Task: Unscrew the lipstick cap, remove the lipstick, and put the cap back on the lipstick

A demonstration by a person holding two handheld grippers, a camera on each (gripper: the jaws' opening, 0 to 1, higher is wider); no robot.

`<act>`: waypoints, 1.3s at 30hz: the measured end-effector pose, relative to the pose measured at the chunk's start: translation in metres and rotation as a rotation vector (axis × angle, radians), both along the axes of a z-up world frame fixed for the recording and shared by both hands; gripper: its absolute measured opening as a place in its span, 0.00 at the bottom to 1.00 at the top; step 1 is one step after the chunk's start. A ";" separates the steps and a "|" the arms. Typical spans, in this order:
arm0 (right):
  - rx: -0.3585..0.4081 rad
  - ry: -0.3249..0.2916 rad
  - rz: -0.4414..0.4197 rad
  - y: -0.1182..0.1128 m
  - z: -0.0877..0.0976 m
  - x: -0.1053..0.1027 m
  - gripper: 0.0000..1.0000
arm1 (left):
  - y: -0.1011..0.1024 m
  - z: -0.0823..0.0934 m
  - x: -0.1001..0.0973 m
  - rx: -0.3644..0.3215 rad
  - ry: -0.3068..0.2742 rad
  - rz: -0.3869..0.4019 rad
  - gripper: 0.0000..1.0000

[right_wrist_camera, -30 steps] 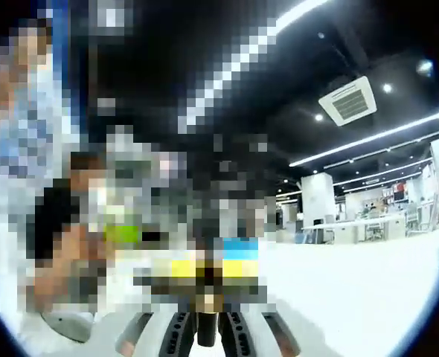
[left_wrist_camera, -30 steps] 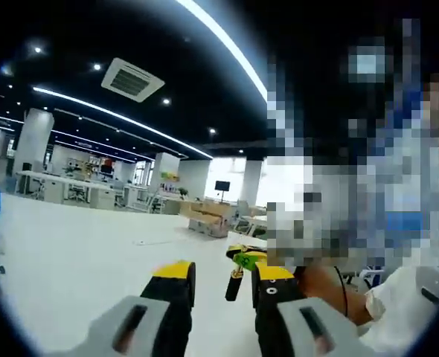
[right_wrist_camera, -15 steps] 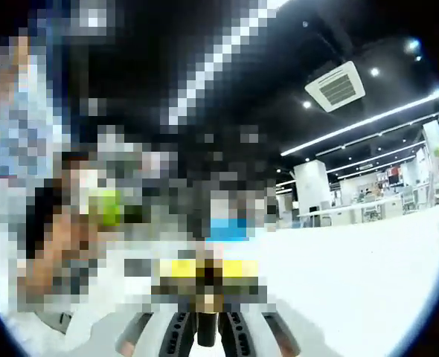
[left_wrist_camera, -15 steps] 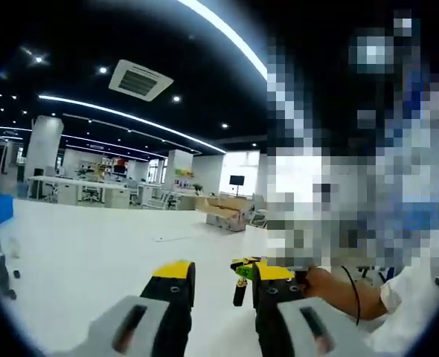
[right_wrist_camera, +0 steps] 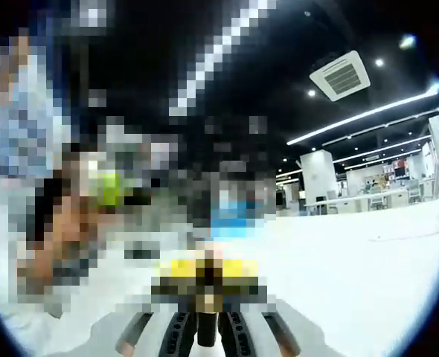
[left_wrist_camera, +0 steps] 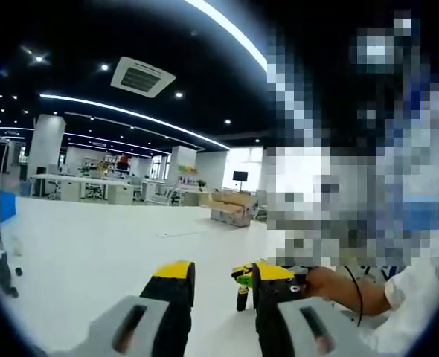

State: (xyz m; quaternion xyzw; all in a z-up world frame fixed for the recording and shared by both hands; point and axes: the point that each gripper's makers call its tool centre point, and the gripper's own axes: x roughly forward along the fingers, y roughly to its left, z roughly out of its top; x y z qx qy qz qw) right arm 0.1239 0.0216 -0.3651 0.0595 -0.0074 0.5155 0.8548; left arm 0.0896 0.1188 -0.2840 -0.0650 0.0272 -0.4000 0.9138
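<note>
Where the left gripper view looks out over a white desk [left_wrist_camera: 85,253], left claw [left_wrist_camera: 223,281]: jaws parted, nothing between them. Right claw [left_wrist_camera: 242,276], entering that view from the right beside the left claw's right jaw: yellow tips with a green mark, a dark lipstick [left_wrist_camera: 242,299] hanging below, end toward the desk. Right gripper view: right claw [right_wrist_camera: 207,316] jaws drawn close on the dark lipstick tube [right_wrist_camera: 207,331] standing upright between them; tips partly masked. Background: open office, ceiling strip lights, air vent [left_wrist_camera: 141,76].
</note>
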 end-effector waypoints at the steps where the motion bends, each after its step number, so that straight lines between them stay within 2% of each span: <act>1: -0.012 -0.003 -0.005 0.000 -0.002 0.002 0.06 | 0.000 0.000 0.000 -0.001 0.000 0.000 0.32; 2: 0.013 -0.015 0.002 0.002 0.003 0.001 0.06 | 0.000 0.001 0.000 -0.003 -0.004 0.001 0.32; 12: 0.014 -0.006 0.036 -0.002 0.001 -0.015 0.06 | -0.005 0.002 -0.005 0.004 -0.009 -0.018 0.32; 17: -0.010 -0.037 0.058 0.002 0.000 -0.029 0.07 | -0.004 0.005 -0.006 0.002 -0.015 -0.017 0.32; 19: -0.028 -0.026 0.069 0.004 -0.003 -0.035 0.07 | -0.004 0.006 -0.007 0.002 -0.020 -0.018 0.32; 20: -0.049 -0.020 0.072 0.004 -0.007 -0.034 0.08 | -0.004 0.006 -0.007 0.002 -0.020 -0.018 0.32; 24: -0.046 -0.011 0.064 0.002 -0.007 -0.030 0.09 | -0.006 0.005 -0.008 0.007 -0.018 -0.024 0.33; 31: -0.045 0.033 0.079 0.000 -0.011 -0.035 0.20 | -0.007 0.005 -0.010 0.010 -0.023 -0.030 0.33; 36: -0.111 0.040 0.095 -0.009 -0.021 -0.036 0.27 | -0.009 0.000 -0.009 0.018 -0.012 -0.041 0.33; 39: -0.123 0.041 0.104 -0.012 -0.023 -0.037 0.28 | -0.009 -0.006 -0.006 0.029 -0.004 -0.055 0.37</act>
